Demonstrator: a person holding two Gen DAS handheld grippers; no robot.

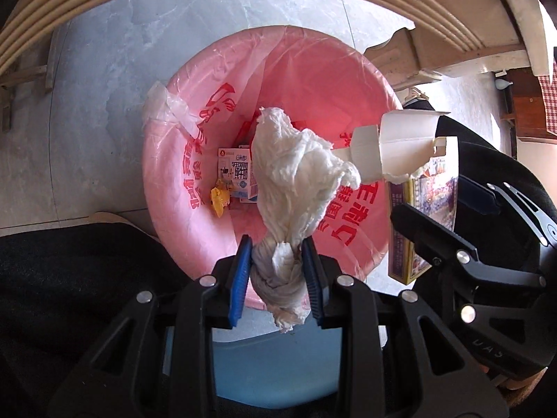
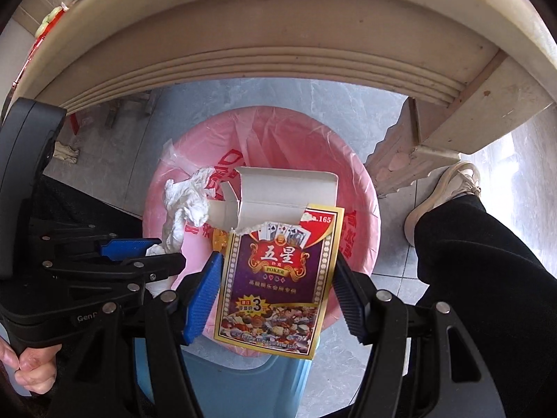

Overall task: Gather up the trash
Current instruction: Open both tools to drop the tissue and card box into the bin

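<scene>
Item 1: the left gripper point(image 1: 276, 271), which we find clenched on a crumpled white tissue wad point(image 1: 296, 177); its 2 blue pads point(image 1: 240, 278) press the twisted lower end of the wad, and the loose upper part hangs over the mouth of the bin. Item 2: the right gripper point(image 2: 278, 292), grasping a playing-card box point(image 2: 278, 278) by its 2 long edges, the purple and gold face marked POKER turned to the right wrist camera, the torn white top flap point(image 2: 285, 191) standing open above it. In the left wrist view we see the same box edge-on at the right, its flap just beside the tissue; whether they touch we cannot tell. Item 3: the trash bin point(image 1: 278, 365), blue-walled, lined with a pink plastic bag point(image 1: 174, 181) bearing red printed characters; both held items hang above its opening. Item 4: contents at the bottom of the bag, namely 1 small blue and white carton point(image 1: 236, 177) and 1 yellow wrapper point(image 1: 219, 202) just beside it, with some red scrap behind, too hidden to name. Item 5: surroundings, being a grey tiled floor point(image 1: 104, 69), a cream table edge point(image 2: 278, 52) with a carved leg point(image 2: 400, 153) near the bin, and a person's black trouser leg point(image 2: 487, 261) with a beige shoe point(image 2: 445, 188) to the right of the bin.
</scene>
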